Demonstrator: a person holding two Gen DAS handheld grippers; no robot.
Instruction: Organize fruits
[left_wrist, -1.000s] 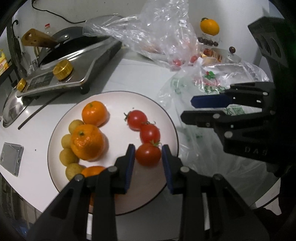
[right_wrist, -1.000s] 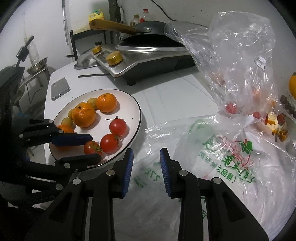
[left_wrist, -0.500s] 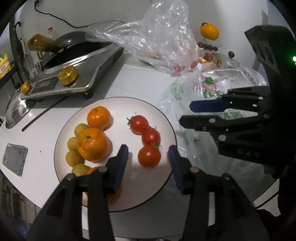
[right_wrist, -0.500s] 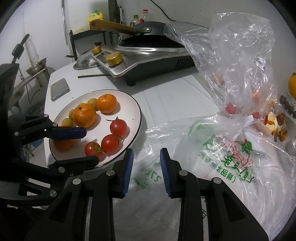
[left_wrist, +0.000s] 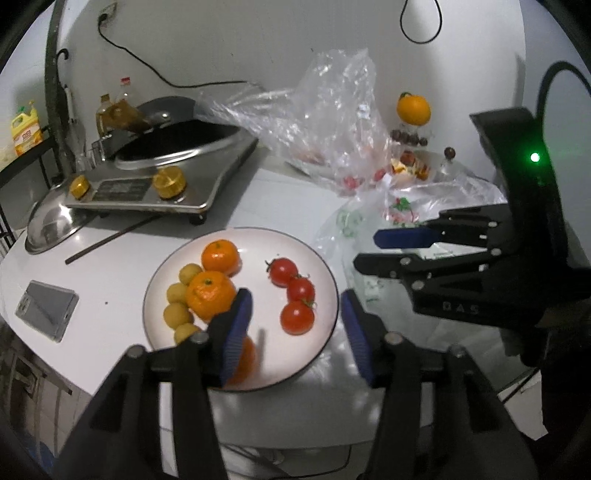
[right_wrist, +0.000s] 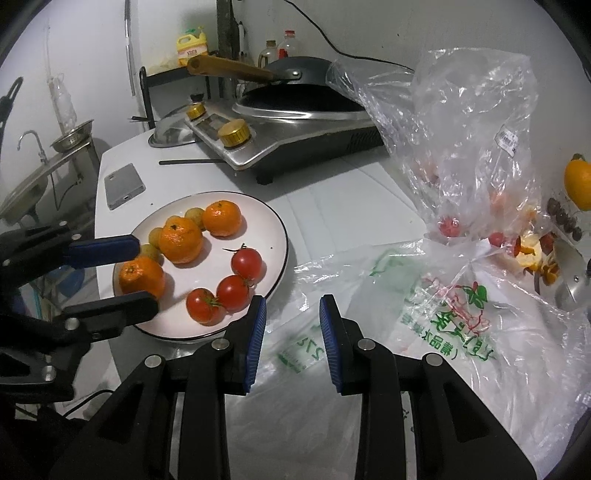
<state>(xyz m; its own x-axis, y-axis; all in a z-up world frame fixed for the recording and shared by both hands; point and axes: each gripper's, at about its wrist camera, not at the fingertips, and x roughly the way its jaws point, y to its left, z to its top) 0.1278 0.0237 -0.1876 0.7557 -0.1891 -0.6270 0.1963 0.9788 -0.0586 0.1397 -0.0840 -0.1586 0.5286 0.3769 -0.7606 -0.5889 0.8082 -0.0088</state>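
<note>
Fruit sits on the plate (left_wrist: 325, 280) — three tomatoes (left_wrist: 297, 317) in a row, oranges (left_wrist: 209, 295) and small yellow fruits opposite. Left gripper (left_wrist: 295, 325) hangs spread wide above the plate, holding nothing; right gripper (right_wrist: 291, 334) — parted, empty — hovers over a bag (right_wrist: 424, 332).

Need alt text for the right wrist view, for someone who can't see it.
The open right gripper hovers over a printed plastic bag, beside a white plate holding three tomatoes, three oranges and small yellow fruits; the open left gripper reaches over the plate.
</note>
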